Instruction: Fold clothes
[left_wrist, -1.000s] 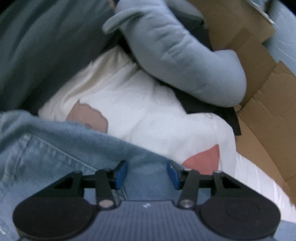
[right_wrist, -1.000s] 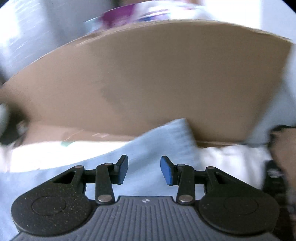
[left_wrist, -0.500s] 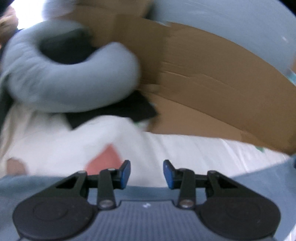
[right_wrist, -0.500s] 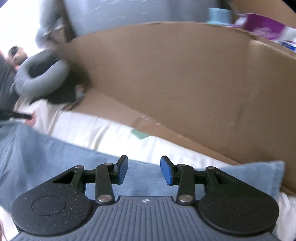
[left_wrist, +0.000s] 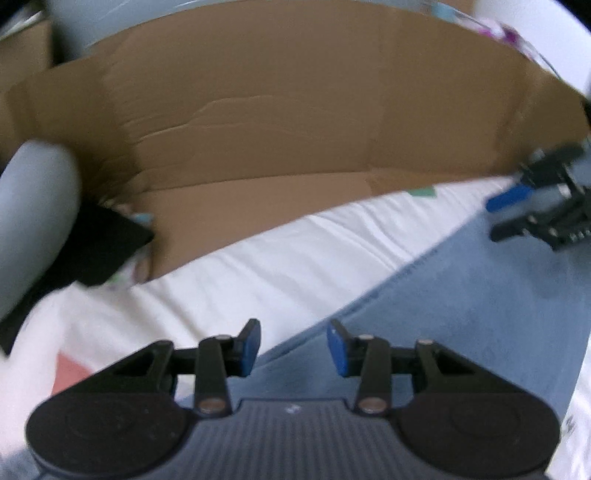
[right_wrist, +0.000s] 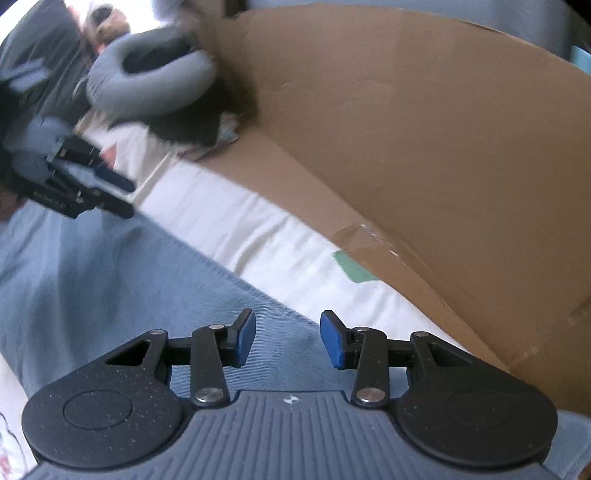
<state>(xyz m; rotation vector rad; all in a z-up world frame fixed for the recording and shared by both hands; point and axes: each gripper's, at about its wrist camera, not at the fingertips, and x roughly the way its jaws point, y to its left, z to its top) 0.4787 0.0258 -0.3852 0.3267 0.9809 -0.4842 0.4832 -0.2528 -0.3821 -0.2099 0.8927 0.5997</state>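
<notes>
**Jeans flat on the sheet, both tools gaping above them**

Across the back of both views stands a cardboard wall (left_wrist: 295, 110), close behind a white sheet (left_wrist: 258, 266) that looks like bedding. On that sheet lie the jeans (right_wrist: 110, 280), spread fairly flat in a long band, one seamed edge running slantwise toward the cardboard. Whether they are doubled over already or lying single cannot be told from either view, so this could be a garment laid out for folding or one part-folded and being smoothed.

A grey neck pillow (right_wrist: 147, 85) and a dark cloth (left_wrist: 99, 251) sit at the far left end, near the jeans but not on them.

The left tool (left_wrist: 293, 345) hovers over the jeans' edge, where denim meets sheet, its jaws apart and empty. The right tool (right_wrist: 287, 339) hangs over the middle of the denim, jaws likewise apart, gripping nothing. Each shows in the other's view, at opposite ends of the cloth.

Risks, as I judge them: a pinch at the edge could catch the sheet along with the denim and drag the bedding up. Denim is stiff and heavy, so a shallow bite may slip. The cardboard stands close, and a wide swing could strike it. Uneven lifting by the two tools would skew the fold.
</notes>
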